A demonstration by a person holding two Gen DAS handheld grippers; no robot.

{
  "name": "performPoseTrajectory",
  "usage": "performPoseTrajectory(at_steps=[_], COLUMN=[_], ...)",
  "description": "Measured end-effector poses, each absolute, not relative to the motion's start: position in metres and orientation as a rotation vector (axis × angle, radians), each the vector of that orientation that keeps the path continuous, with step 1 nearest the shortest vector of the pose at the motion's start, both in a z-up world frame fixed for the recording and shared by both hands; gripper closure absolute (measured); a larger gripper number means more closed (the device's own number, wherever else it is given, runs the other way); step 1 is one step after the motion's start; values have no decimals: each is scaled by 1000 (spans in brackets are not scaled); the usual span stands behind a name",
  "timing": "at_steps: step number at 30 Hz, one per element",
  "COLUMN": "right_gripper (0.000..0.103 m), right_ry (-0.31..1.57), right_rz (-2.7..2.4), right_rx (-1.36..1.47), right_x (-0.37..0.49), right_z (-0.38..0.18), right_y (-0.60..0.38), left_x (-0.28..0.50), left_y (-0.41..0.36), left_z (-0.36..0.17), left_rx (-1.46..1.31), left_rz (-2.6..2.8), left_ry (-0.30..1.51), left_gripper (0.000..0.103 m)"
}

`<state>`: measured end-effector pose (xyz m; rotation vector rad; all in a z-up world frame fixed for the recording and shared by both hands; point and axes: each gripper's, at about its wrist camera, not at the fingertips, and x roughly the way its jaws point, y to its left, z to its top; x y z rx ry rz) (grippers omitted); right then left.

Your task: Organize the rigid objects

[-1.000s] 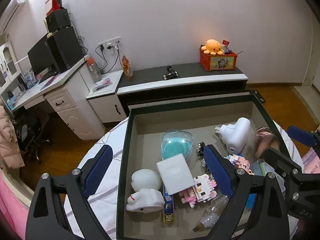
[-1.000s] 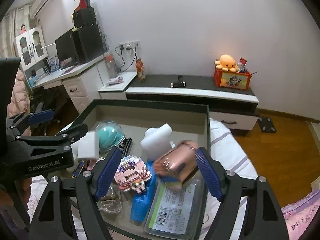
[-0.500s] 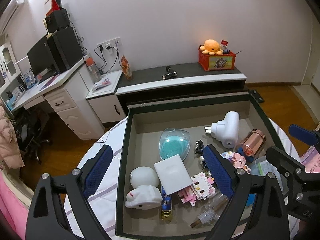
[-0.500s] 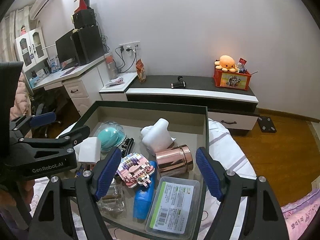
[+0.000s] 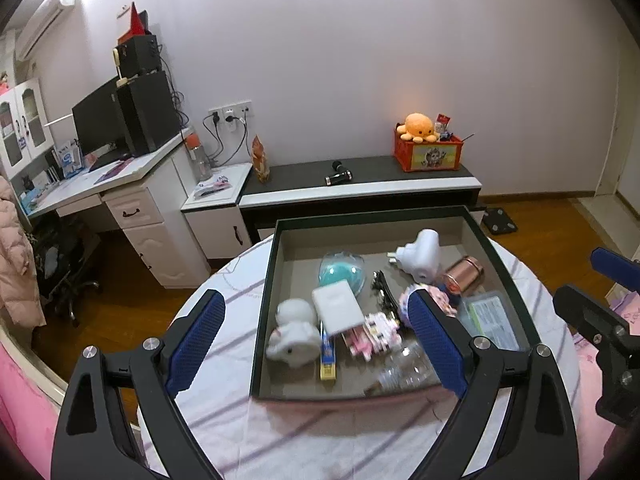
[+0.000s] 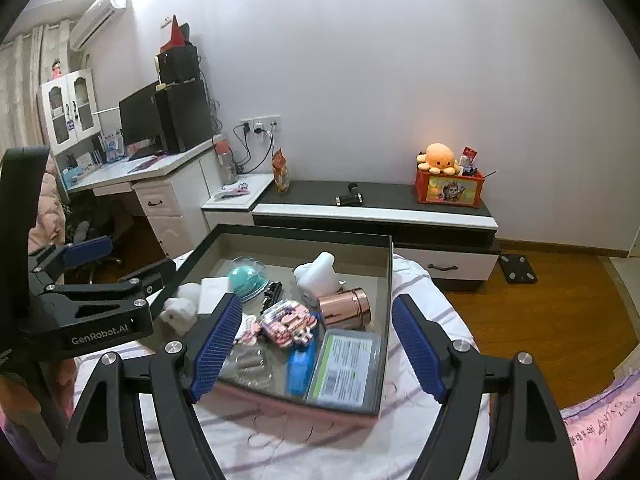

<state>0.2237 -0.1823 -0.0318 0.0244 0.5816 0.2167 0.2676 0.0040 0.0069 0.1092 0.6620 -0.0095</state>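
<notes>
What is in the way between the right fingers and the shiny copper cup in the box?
Nothing visible blocks it. The right gripper is open and empty above the near part of the box. The copper cup lies on its side beyond the labelled clear case, with the white plug close behind it.

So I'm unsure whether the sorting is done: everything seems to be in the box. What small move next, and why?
Probably keep both hands drawn back. The left gripper and right gripper stand open and empty, and the copper canister, white plug and the rest all lie inside the box.
</notes>
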Motion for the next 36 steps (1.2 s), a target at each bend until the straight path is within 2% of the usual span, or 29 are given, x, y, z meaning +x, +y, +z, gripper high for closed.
performPoseTrajectory(at_steps=[6, 15, 24, 28, 36], right_gripper=[24, 23, 23, 23, 21], right_ry=[548, 456, 274, 172, 84], right_rz=[216, 193, 122, 68, 8], right_rx=[25, 24, 57, 56, 28], right_x=[179, 115, 61, 34, 5], right_z=[-28, -35, -35, -35, -43], right_y=[-183, -184, -189, -191, -186], left_x=[224, 138, 75, 59, 42], left_y=[9, 8, 4, 3, 4], left_z=[10, 21, 25, 23, 7], left_rx=[74, 55, 65, 48, 36], left_rz=[-18, -3, -9, -8, -22], left_ry=[607, 349, 169, 130, 112], left_gripper=[5, 1, 0, 0, 0])
